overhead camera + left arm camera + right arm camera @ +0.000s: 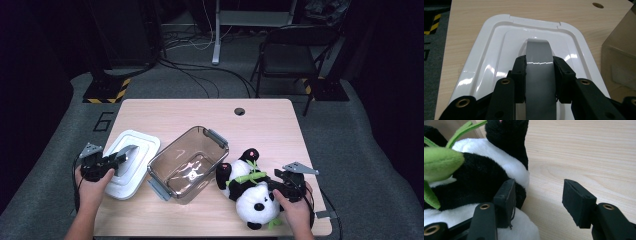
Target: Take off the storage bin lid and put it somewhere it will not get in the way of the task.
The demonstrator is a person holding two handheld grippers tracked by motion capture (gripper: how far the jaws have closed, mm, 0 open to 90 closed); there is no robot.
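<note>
Left gripper view gave us the plainest look at the white lid (486, 65): it lay flat on the wooden table (524, 12), and our left gripper (539, 75) had its two black pads pressed against either side of the lid's grey handle strap (539, 82), pinching it. From the high view, we saw that lid (142, 145) at the table's left edge, just beside the clear plastic container (187, 162), which stood open near the middle. To the right of the container lay the plush panda (250, 192) on its back, with a green bamboo sprig (248, 176) across its chest. Our right gripper (537, 200) was spread; one pad (506, 197) touched the panda's black and white fur, while the other stood apart over bare wood, gripping nothing.
</note>
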